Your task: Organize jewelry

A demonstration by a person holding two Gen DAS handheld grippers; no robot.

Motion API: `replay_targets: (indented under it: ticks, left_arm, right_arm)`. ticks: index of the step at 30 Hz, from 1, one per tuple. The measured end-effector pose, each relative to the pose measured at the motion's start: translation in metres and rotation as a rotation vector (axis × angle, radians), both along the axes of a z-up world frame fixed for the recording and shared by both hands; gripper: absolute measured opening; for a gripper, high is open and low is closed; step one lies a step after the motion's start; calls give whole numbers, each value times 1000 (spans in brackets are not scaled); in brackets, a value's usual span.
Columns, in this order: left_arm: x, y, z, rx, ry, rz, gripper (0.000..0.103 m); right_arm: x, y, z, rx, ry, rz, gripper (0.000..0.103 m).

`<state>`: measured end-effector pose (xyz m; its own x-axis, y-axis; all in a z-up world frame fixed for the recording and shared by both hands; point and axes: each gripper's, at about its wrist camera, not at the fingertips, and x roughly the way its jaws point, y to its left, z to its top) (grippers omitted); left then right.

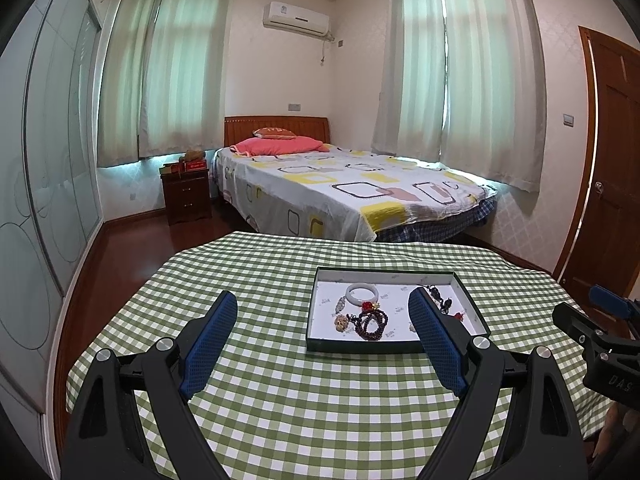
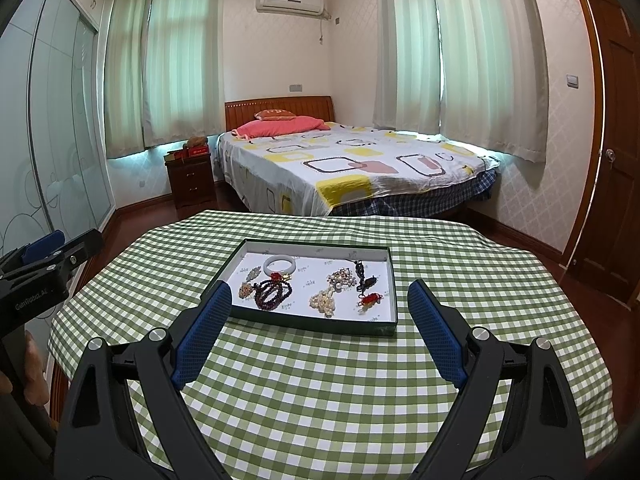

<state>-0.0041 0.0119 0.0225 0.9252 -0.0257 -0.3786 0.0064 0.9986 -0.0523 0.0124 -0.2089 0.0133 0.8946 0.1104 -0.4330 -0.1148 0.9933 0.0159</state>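
A dark green tray (image 2: 312,322) with a white floor sits on the checked table; it also shows in the left wrist view (image 1: 360,347). In it lie a white bangle (image 2: 280,265), a dark red bead bracelet (image 2: 274,290), a pearl cluster (image 2: 326,300), a dark pendant (image 2: 362,274) and a red charm (image 2: 370,299). The bangle (image 1: 362,293) and the bead bracelet (image 1: 370,322) show in the left view too. My left gripper (image 1: 322,300) is open and empty, held above the table short of the tray. My right gripper (image 2: 320,290) is open and empty, also short of the tray.
The table wears a green-and-white checked cloth (image 2: 320,400). Behind it stand a bed (image 2: 352,164), a dark nightstand (image 2: 191,180) and curtained windows. A wooden door (image 2: 616,160) is at the right, a glass wardrobe (image 2: 48,140) at the left.
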Motion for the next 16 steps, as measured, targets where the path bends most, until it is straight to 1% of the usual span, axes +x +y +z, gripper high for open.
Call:
replay_targets:
  ticks: [8,11,14,16]
  left_arm:
    - [7,1,-6,-23,-5,-40,85]
    - [15,2,-9,-21,-2,-21,85]
    - [29,5,-17,-19,38,-14,85]
    - [45,9,-28,-17,94,-5,85]
  right_arm:
    - [5,-1,-7,6,13,5,87]
    - [10,-2,-11,9,22,5,87]
    - [17,-6,-15,11,33,2,87]
    - [24,-10,-20,12,41,-6,87]
